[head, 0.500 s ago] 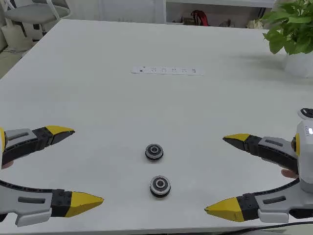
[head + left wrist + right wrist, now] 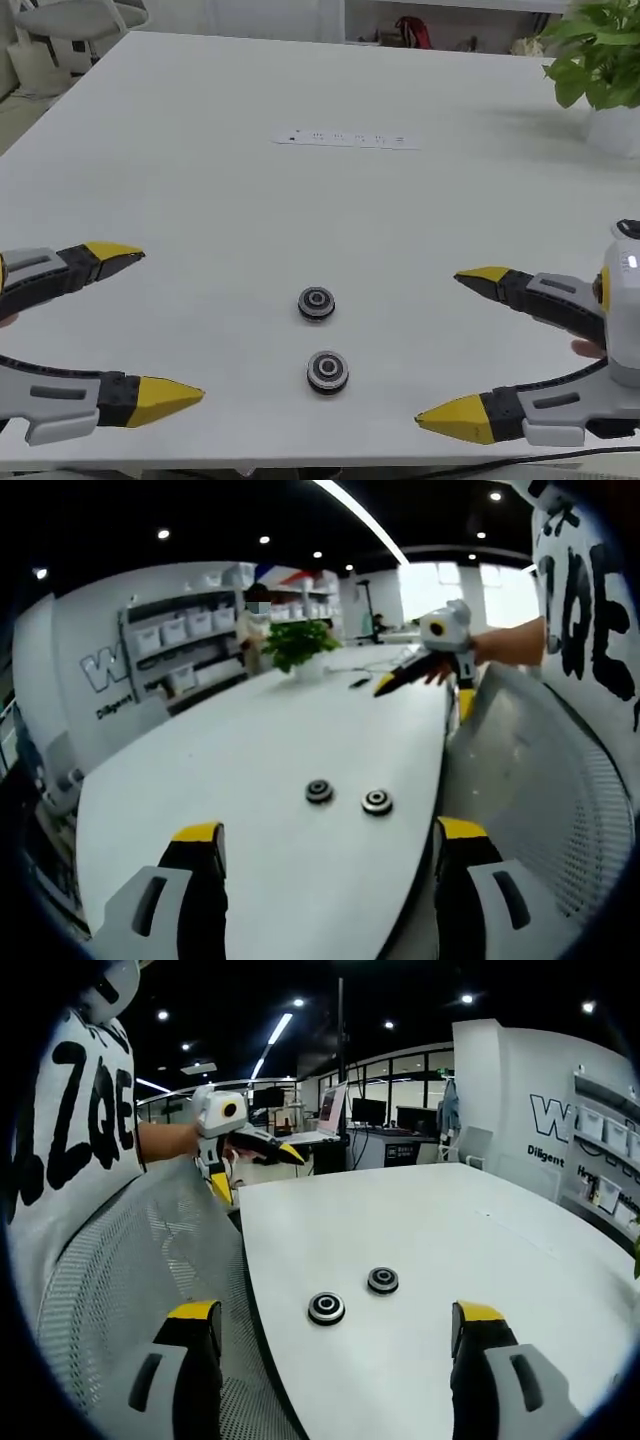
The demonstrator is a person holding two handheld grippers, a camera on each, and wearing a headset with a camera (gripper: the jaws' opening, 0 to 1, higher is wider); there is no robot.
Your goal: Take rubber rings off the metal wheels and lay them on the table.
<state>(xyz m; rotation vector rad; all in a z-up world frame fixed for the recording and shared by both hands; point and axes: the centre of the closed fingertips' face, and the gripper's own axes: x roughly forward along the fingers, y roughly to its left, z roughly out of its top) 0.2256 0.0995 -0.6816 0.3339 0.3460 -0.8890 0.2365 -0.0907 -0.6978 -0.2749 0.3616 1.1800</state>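
The broad, matte, pale-grey tabletop is carrying the work, and the task is sitting at its opening step, I judge, with no ring lying loose yet. The left gripper and right gripper are hovering at either side, yellow-tipped jaws spread wide and holding nothing. Between them the far wheel and near wheel, small metal discs, are lying flat and wearing their dark rubber rings; the next move is probably calling for pinning one wheel while peeling its ring.
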